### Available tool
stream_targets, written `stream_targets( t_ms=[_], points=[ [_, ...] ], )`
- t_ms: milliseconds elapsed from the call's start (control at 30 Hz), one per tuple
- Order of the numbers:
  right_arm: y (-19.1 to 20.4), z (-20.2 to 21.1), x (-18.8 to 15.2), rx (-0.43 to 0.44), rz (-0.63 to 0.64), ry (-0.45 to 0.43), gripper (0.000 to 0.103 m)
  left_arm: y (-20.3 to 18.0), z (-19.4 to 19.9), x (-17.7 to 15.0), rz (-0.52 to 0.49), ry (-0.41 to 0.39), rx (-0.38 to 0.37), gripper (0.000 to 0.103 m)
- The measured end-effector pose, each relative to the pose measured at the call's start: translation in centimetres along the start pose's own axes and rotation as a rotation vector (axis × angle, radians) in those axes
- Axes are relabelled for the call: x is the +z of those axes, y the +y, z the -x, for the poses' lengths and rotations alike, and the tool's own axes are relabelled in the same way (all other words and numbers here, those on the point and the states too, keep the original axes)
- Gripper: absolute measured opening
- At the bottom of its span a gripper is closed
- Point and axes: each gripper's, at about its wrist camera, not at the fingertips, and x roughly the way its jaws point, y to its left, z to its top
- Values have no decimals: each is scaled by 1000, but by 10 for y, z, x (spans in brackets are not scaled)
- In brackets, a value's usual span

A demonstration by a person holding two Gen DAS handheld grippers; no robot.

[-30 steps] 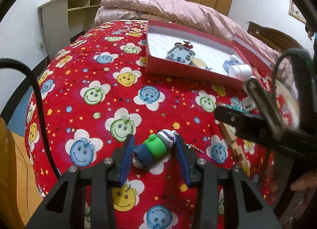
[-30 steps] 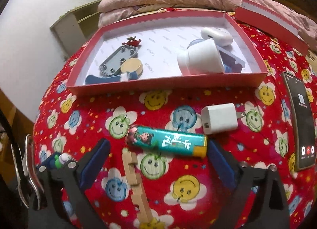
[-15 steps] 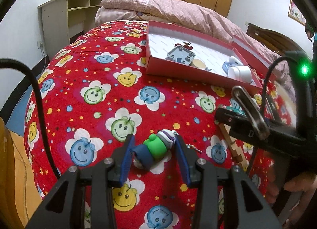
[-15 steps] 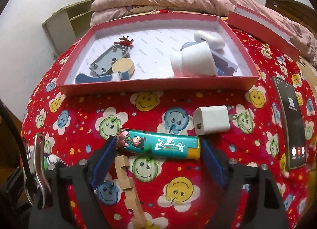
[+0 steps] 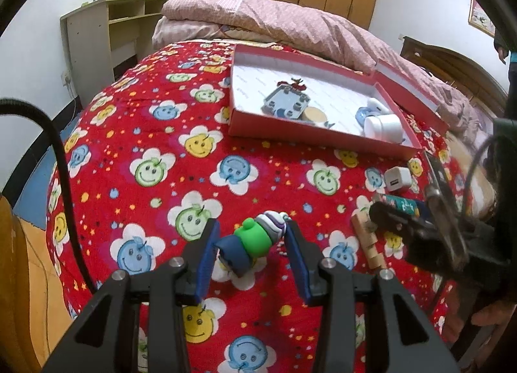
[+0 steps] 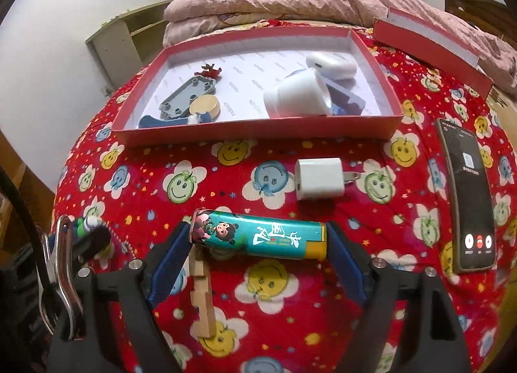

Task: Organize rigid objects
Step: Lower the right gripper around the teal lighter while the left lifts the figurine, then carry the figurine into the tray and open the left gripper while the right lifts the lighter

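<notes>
Left wrist view: your left gripper point(image 5: 250, 243) is bracketing the small green and blue toy figure point(image 5: 253, 242) on the bed's red bedspread point(image 5: 155, 134), fingers parted, whether they touch it you cannot tell. Your right gripper point(image 6: 258, 240) is pinching the teal lighter point(image 6: 258, 237) endwise, in front of the red tray point(image 6: 258, 130) and white charger point(image 6: 320, 179).

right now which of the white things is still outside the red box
The white charger cube: it lies on the bedspread in front of the red box. The white jar and earbud case lie inside.
</notes>
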Motion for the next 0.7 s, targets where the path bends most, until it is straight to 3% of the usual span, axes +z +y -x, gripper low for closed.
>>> stream_targets(
  t_ms=[700],
  points=[
    [-14,34,12,36,75,-97,84,-30,9,45,-48,-51,-26,43]
  ],
)
